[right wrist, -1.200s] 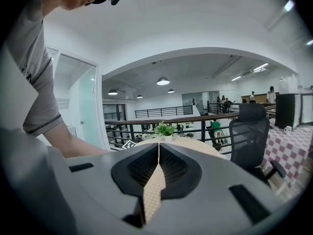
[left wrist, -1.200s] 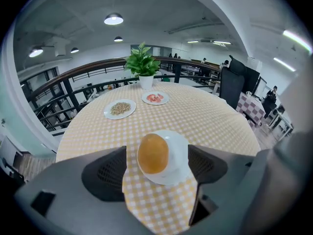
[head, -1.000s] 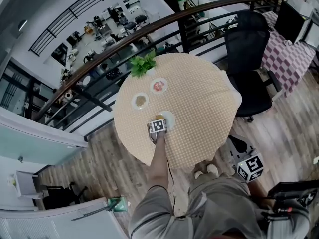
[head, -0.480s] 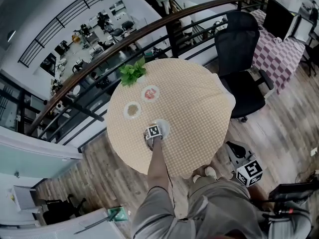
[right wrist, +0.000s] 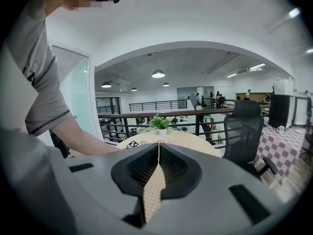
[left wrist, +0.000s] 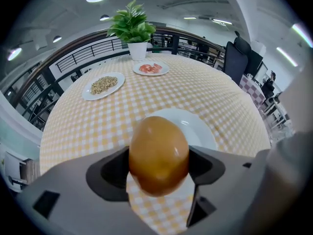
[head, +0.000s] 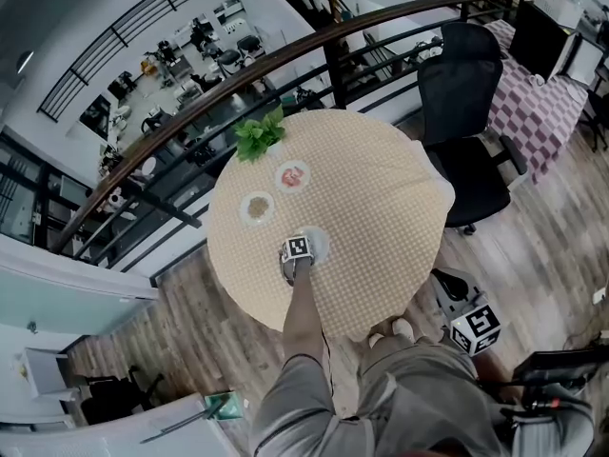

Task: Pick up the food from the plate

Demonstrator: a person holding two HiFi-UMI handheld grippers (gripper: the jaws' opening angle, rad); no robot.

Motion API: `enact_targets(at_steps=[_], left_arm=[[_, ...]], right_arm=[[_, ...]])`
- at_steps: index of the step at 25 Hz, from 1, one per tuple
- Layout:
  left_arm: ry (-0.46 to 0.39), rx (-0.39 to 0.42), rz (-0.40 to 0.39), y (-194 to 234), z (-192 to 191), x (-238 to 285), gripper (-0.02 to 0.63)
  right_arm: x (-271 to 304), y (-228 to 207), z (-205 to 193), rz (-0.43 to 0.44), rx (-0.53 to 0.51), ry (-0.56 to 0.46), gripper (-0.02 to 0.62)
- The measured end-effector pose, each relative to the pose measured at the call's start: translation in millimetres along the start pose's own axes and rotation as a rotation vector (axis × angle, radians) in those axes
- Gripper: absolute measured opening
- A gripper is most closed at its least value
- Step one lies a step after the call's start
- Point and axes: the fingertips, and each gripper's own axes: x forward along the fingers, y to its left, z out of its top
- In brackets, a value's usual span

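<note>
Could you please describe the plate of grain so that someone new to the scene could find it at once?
On the round table with the yellow checked cloth, find the potted plant at the far edge. Two white plates lie before it; yours is the left plate, holding pale brown grain rather than pink slices.

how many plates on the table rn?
3. Grain plate far left, red-food plate by the potted plant, white plate nearest, partly behind the brown egg-shaped food. No others seem hidden.
</note>
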Motion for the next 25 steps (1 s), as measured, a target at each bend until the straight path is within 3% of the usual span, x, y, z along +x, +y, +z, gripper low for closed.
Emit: enact_targets(at_steps=[3,7,13,20,25], left_arm=[[-0.037,-0.002,-0.014,0,6,4,0.359],[-0.015,-0.064,-0.033,7,0,4,0.359],[-0.143,-0.097,-0.065,6,28,-36,0.359],[-0.349,-0.087,-0.095,-9,56,-102,0.359],[-0.561,-0.084,-0.132,-30,70,-178,0.359]], right_arm=[[5,3,1,0.013,-0.002,0.004,0.015],[7,4,3,0.028,-0.004,0.0,0.015],[7,8,7,0.053,-0.012,-0.004,0.015],[12,12,10,0.099,-0.023,-0.025,0.015],[15,16,20,0.145,-0.045,-0.051,0.015]])
